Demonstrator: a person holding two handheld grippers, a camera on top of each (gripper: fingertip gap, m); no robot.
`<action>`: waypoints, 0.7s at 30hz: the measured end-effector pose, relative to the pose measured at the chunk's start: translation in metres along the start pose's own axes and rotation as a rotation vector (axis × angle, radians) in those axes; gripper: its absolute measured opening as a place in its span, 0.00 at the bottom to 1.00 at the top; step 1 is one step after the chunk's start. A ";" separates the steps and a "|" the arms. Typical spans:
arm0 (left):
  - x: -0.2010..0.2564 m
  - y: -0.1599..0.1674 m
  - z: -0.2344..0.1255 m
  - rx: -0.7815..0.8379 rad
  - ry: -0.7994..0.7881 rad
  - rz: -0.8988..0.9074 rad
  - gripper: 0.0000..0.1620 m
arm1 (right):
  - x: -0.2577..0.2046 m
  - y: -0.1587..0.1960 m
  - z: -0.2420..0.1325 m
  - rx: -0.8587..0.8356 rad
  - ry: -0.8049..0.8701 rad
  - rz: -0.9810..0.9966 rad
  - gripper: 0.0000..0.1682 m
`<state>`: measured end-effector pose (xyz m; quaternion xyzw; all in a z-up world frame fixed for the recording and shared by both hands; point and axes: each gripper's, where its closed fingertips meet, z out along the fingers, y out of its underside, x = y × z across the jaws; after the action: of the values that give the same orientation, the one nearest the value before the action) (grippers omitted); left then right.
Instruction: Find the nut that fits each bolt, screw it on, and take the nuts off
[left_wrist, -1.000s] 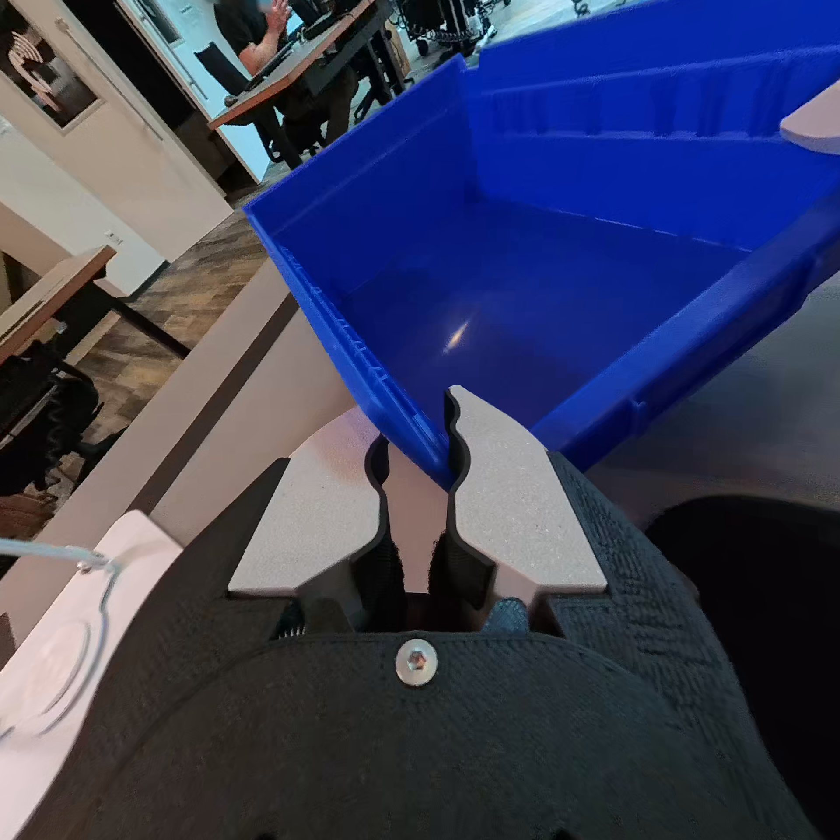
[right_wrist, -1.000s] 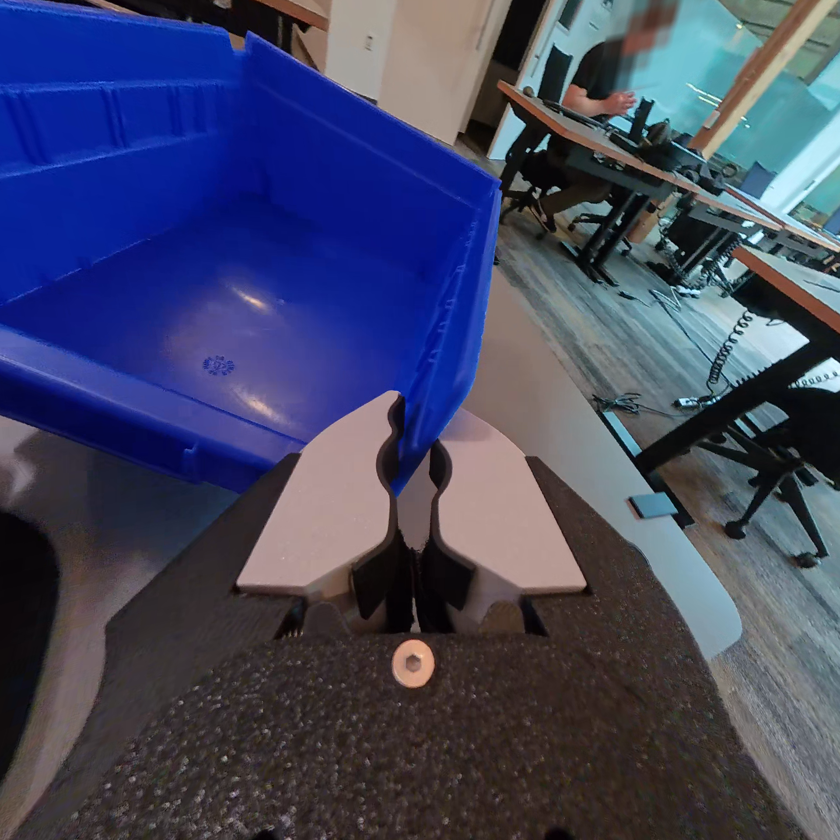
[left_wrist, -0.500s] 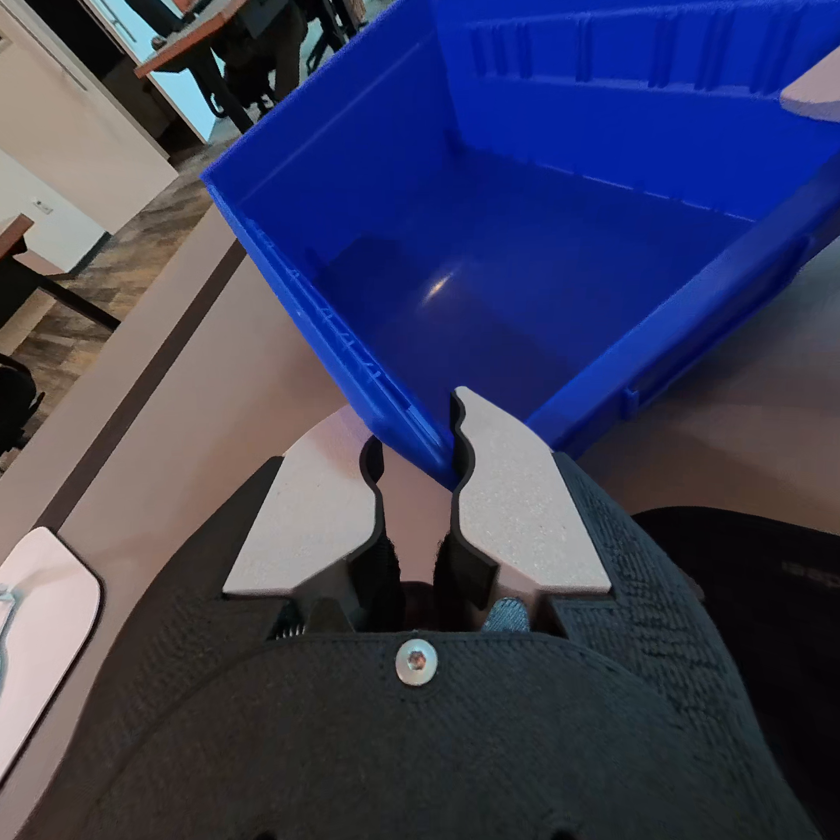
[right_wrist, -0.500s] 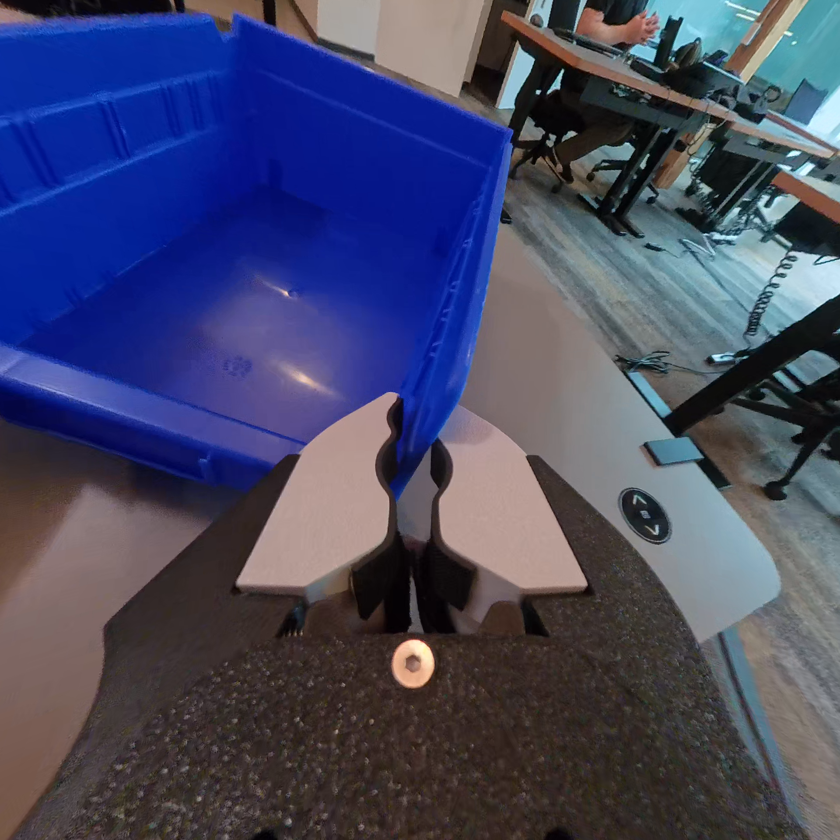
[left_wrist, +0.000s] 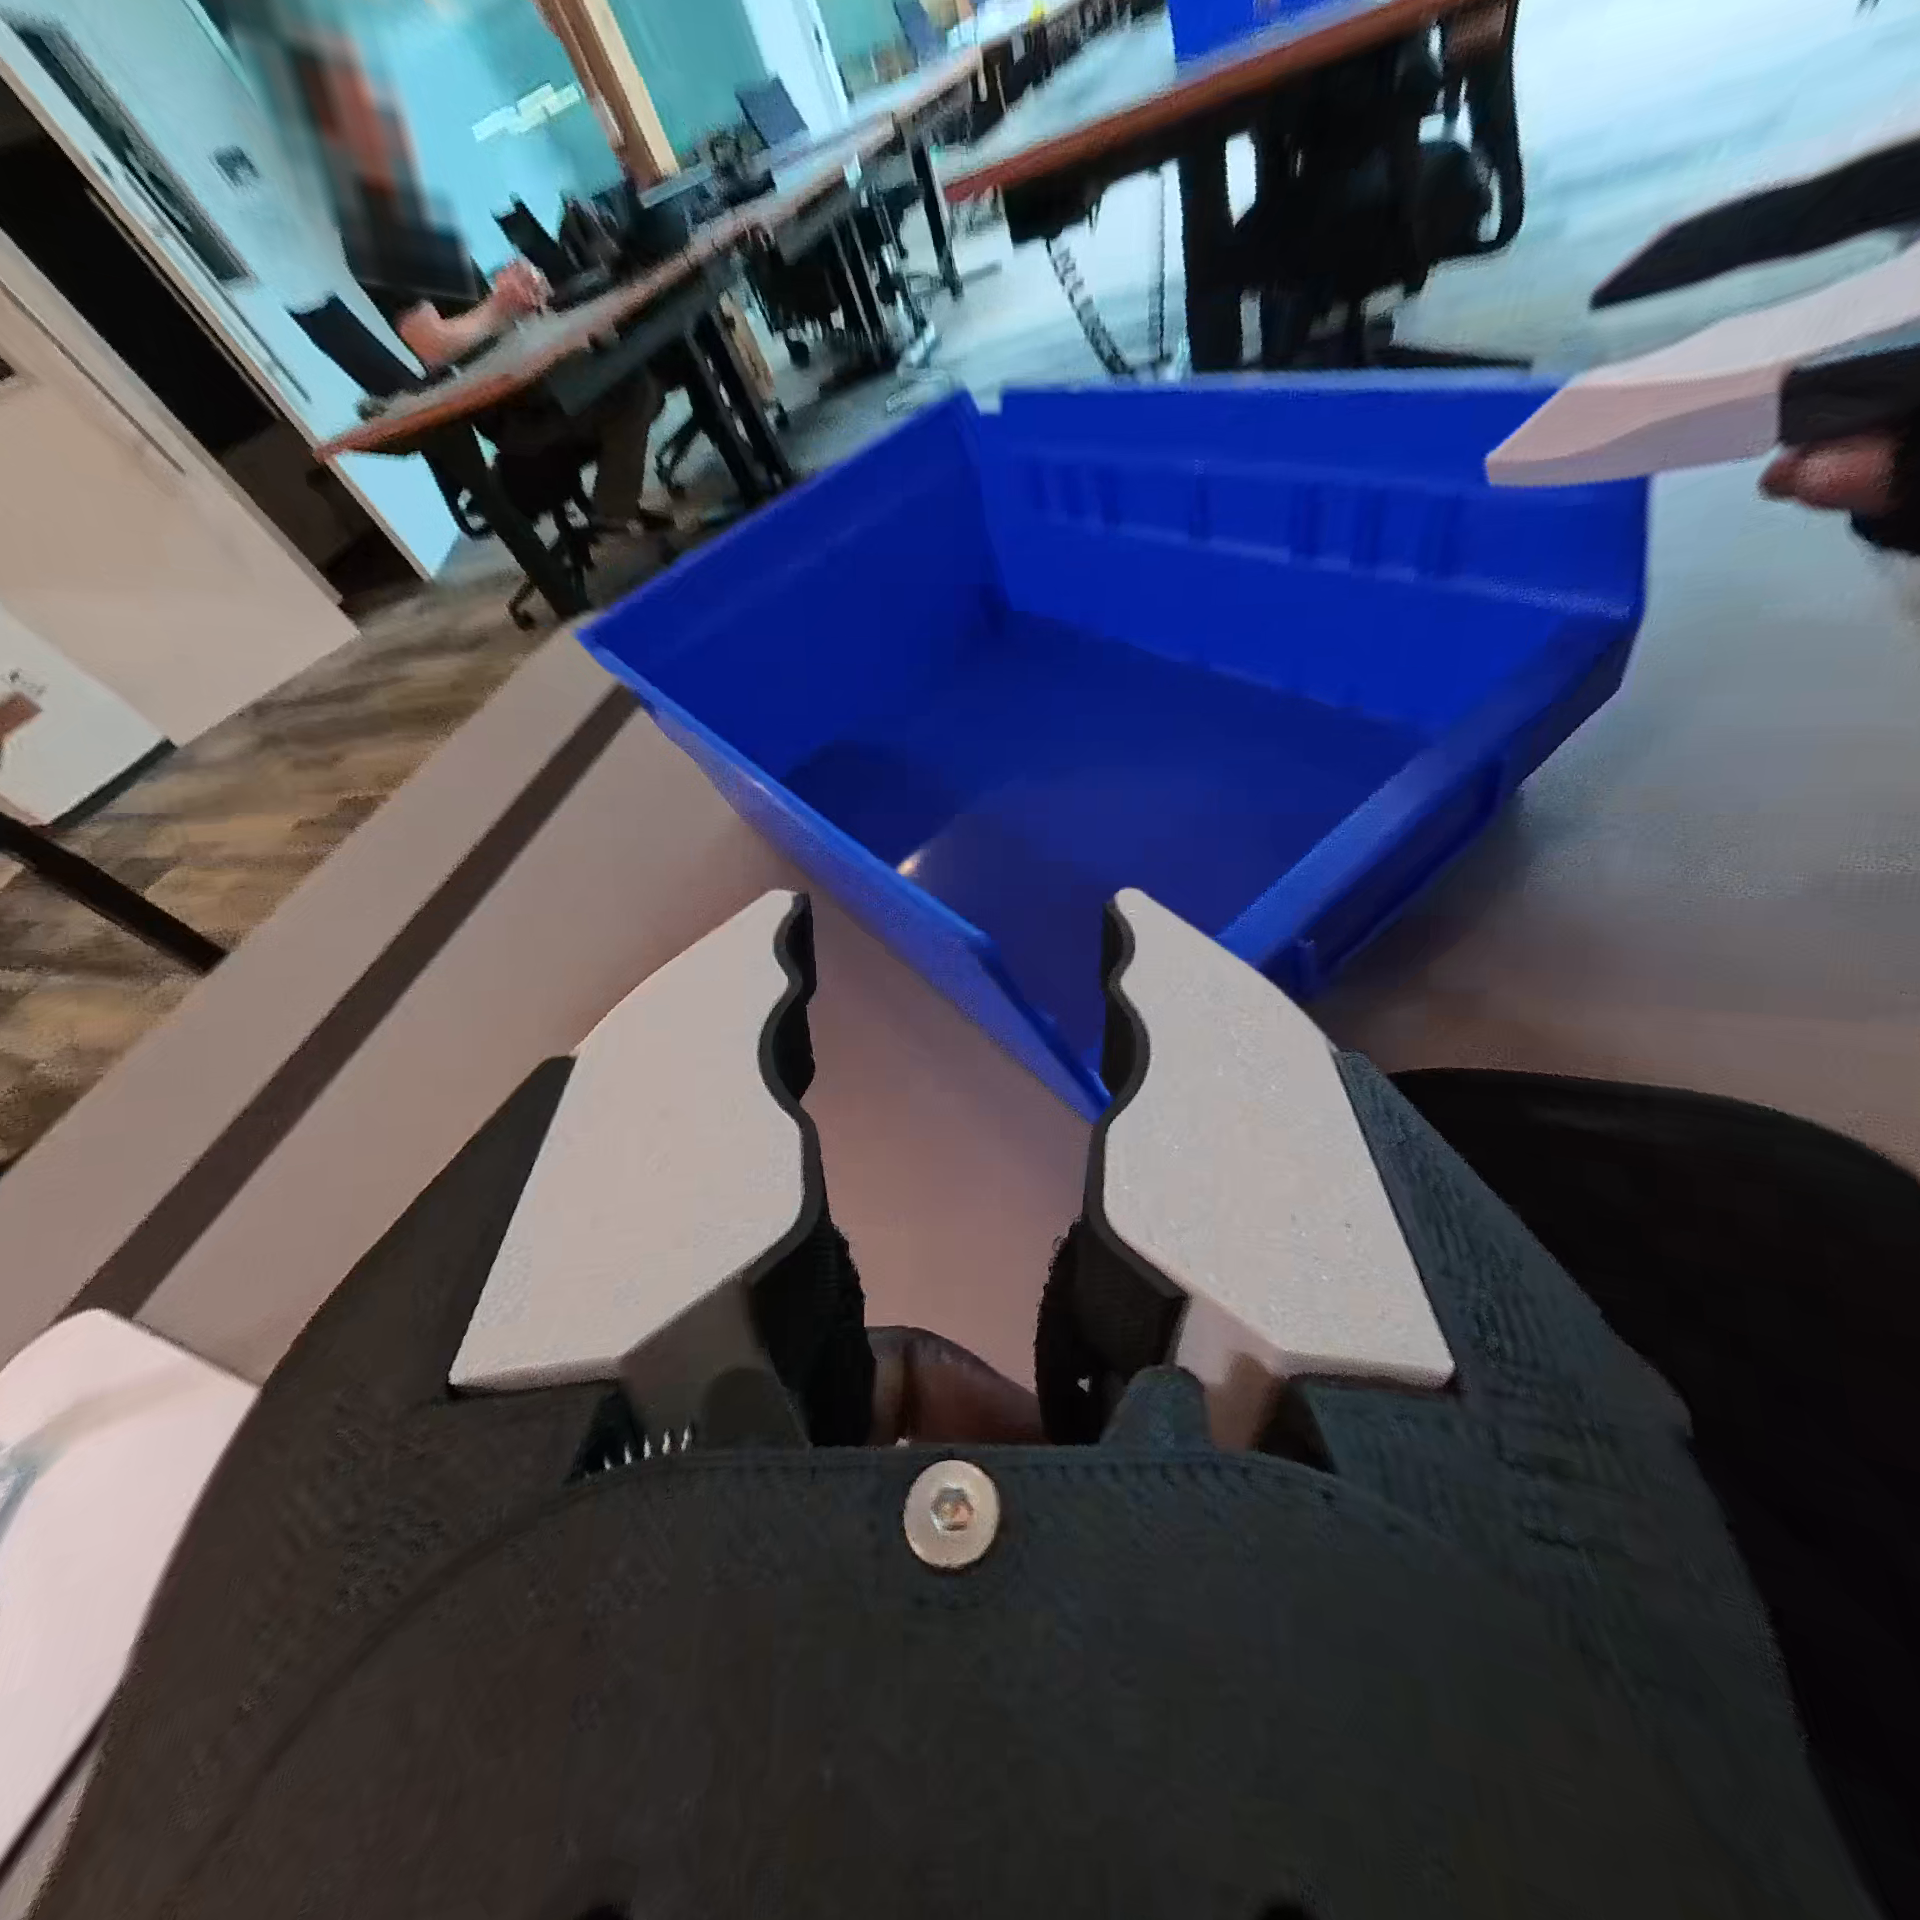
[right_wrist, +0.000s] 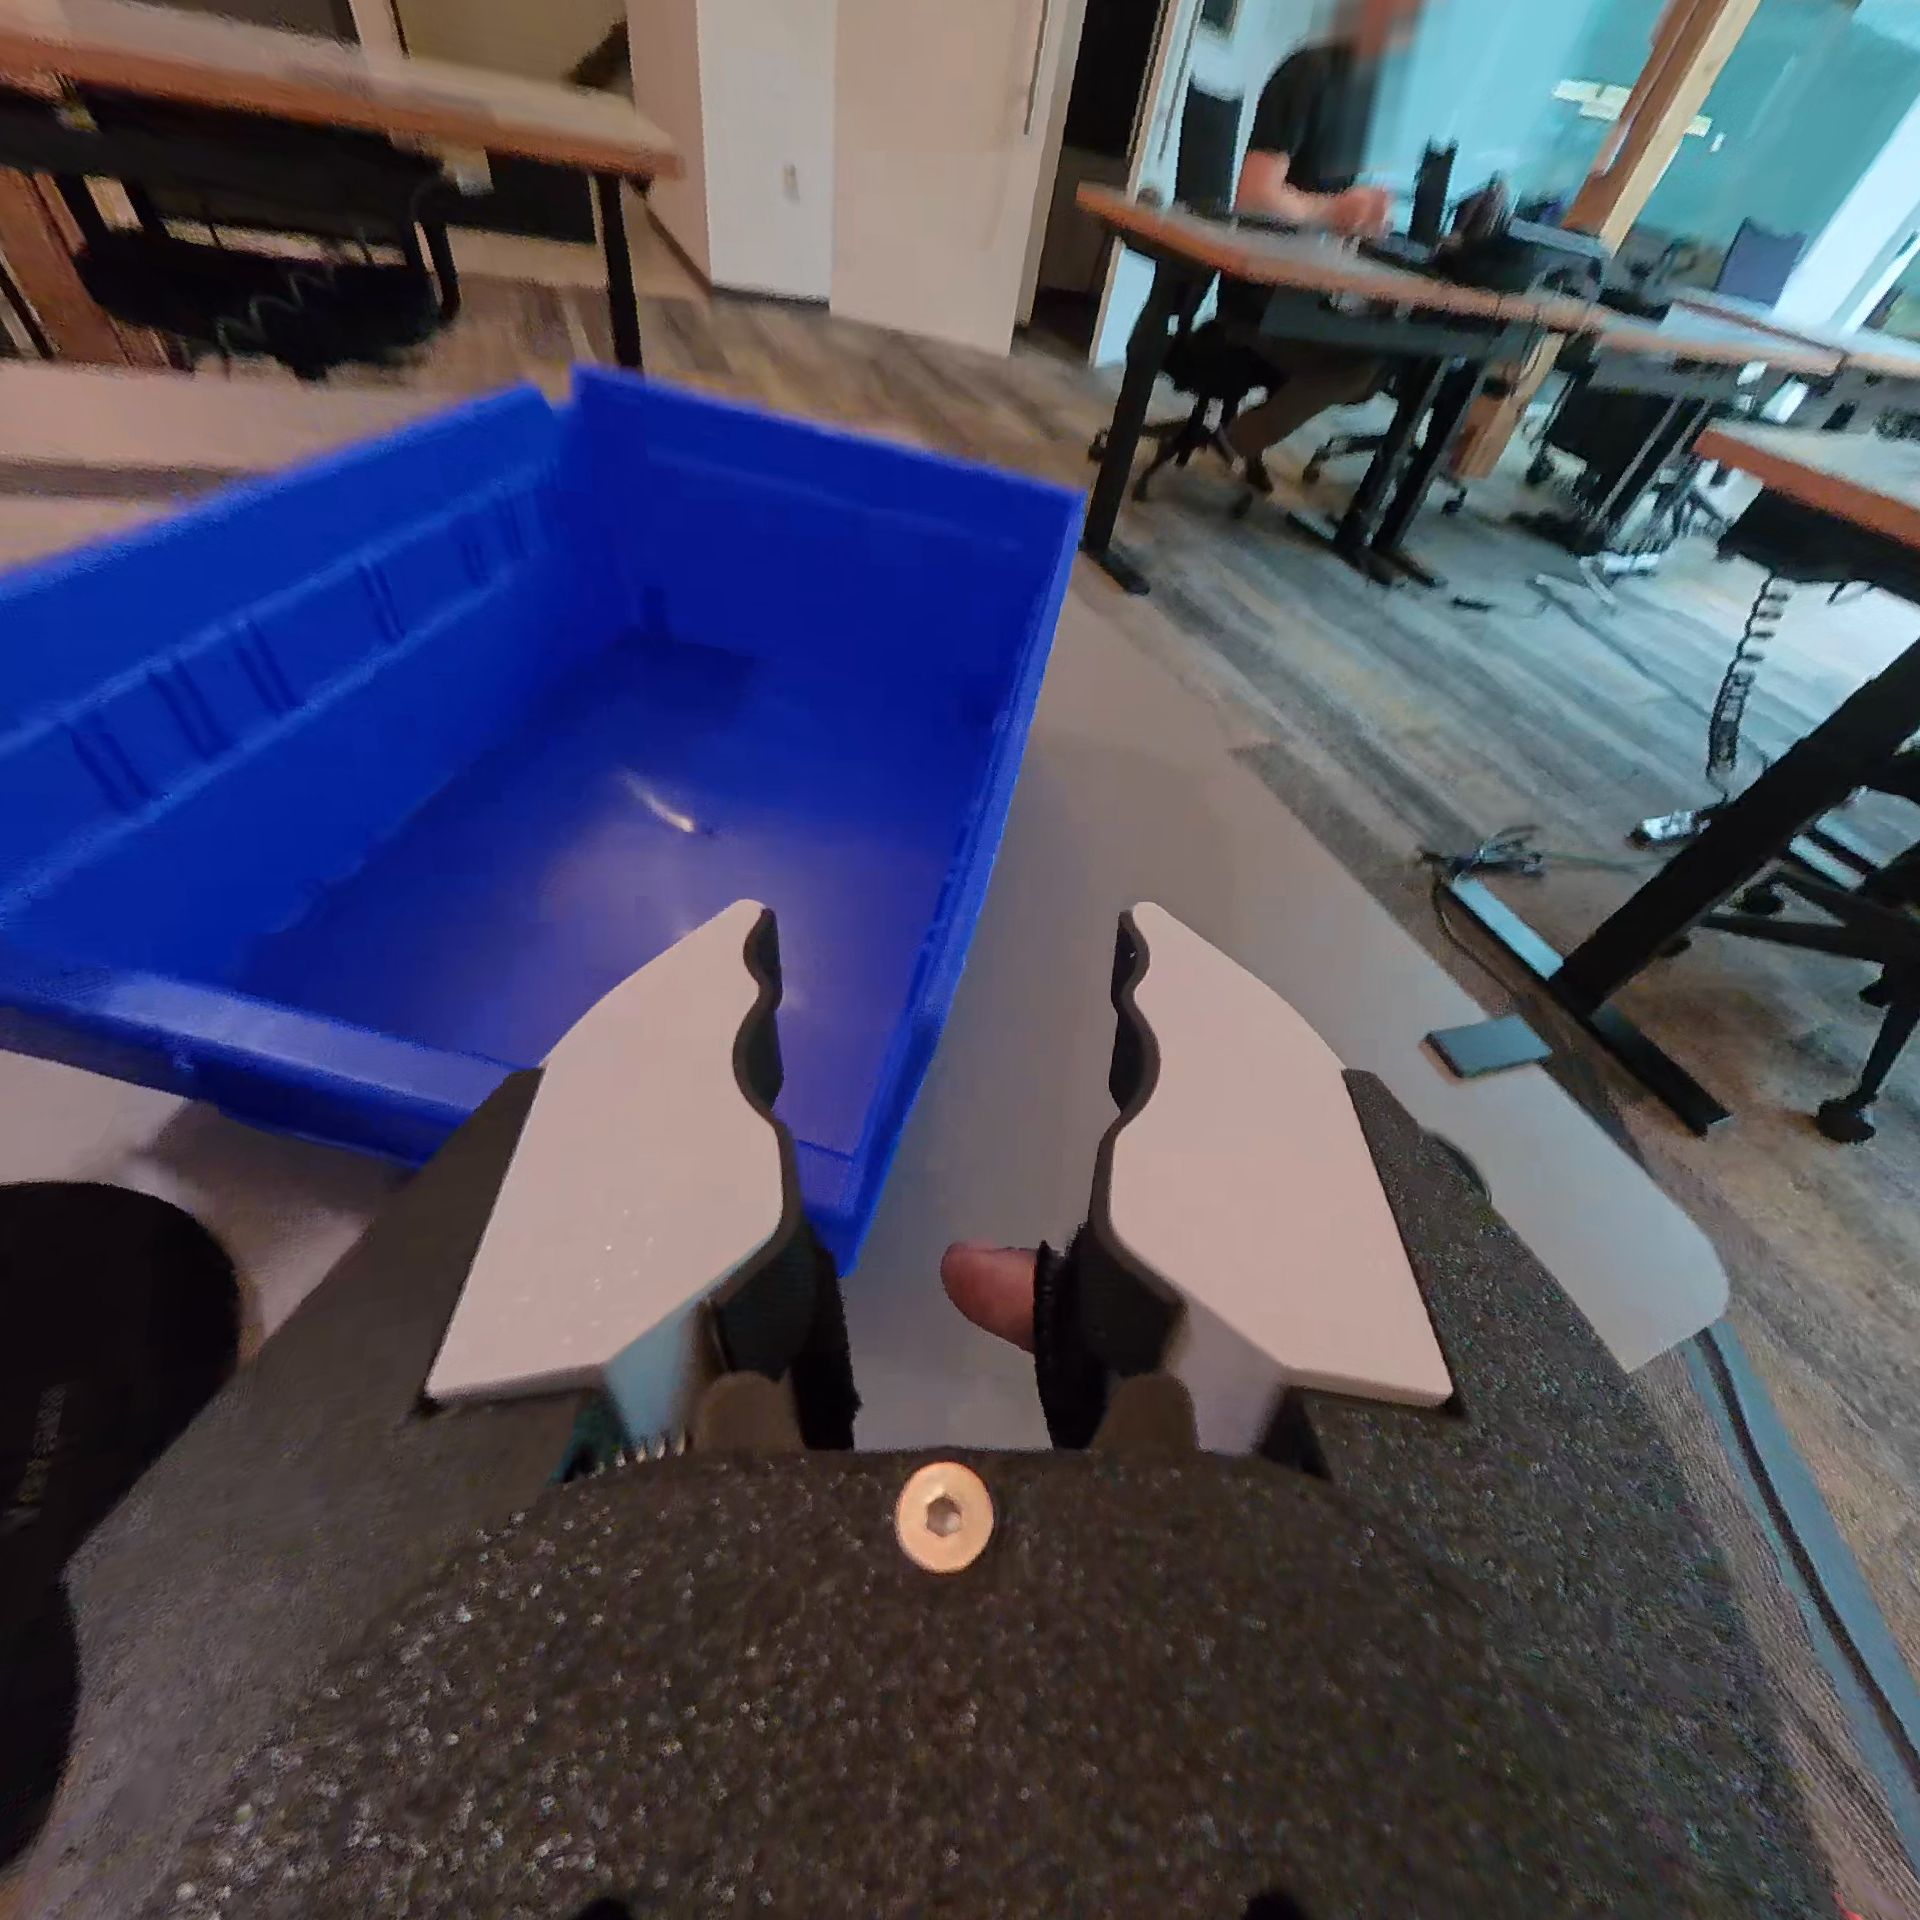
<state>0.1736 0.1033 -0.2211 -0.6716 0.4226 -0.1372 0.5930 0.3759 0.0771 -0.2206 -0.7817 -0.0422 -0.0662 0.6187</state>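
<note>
The blue bin sits flat on the grey table, open side up, filling the middle of the left wrist view and the left half of the right wrist view. Its long axis runs from the lower left of the right wrist frame toward the upper middle, and from centre to right across the left wrist frame; the low front lip faces the cameras and the taller ribbed wall stands behind. No nut or bolt shows inside it or on the table; only the glossy blue floor with a light glare is visible. The left gripper has its jaws spread wide, with nothing between them; the near left corner of the bin lies in the gap's line of sight, just beside the right-hand finger, though whether they touch is unclear. The right gripper is likewise spread apart and holds nothing, its gap framing the bin's near right corner and bare tabletop; a fingertip of the person shows low in that gap. In the left wrist view the right gripper appears at the upper right edge, hovering above the bin's far right corner. A black round object lies at the lower left of the right wrist frame. Beyond the table are desks, chairs and a seated person, all blurred.
</note>
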 end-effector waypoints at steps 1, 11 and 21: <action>-0.007 -0.008 -0.013 0.033 -0.008 -0.011 0.35 | -0.003 -0.010 -0.005 0.037 -0.008 0.006 0.36; -0.072 -0.040 -0.217 0.220 -0.114 -0.184 0.52 | -0.171 -0.048 -0.044 0.139 -0.692 -0.157 0.35; -0.192 0.128 -0.472 -0.216 -0.755 -0.514 0.37 | -0.263 -0.006 -0.049 0.055 -0.954 -0.310 0.32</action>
<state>-0.3180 -0.0697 -0.1551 -0.8152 0.0090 0.0192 0.5788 0.1132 0.0348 -0.2450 -0.6929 -0.4377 0.2082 0.5337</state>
